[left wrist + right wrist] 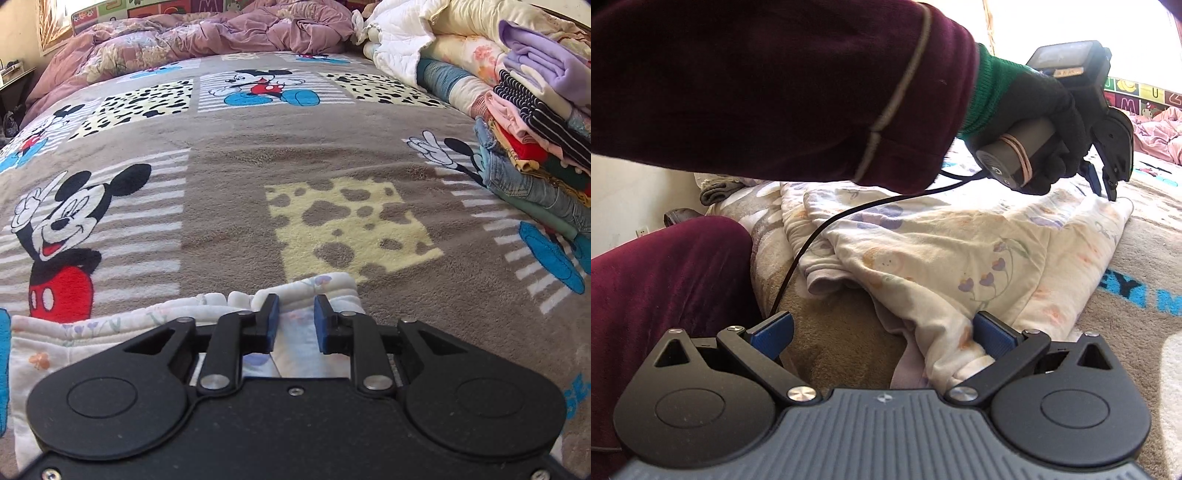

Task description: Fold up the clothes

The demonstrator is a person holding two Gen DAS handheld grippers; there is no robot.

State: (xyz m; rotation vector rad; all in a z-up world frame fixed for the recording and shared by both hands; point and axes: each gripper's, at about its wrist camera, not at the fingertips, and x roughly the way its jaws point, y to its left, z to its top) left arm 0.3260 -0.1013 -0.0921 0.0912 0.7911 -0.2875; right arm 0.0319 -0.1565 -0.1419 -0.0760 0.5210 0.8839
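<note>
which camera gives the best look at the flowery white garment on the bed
The right wrist view. There the flowery garment lies rumpled across the blanket, seen nearly whole, with the left gripper at its far corner. The left wrist view shows only that far edge, mostly hidden behind the gripper.

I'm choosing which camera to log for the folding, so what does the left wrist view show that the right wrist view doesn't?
Only the left wrist view shows the stack of folded clothes at the right edge of the bed and the open left gripper from behind.

Only the right wrist view shows the open right gripper, the gloved hand holding the other gripper, the maroon sleeve and the cable.

Both show the floral garment lying on the cartoon blanket.
</note>
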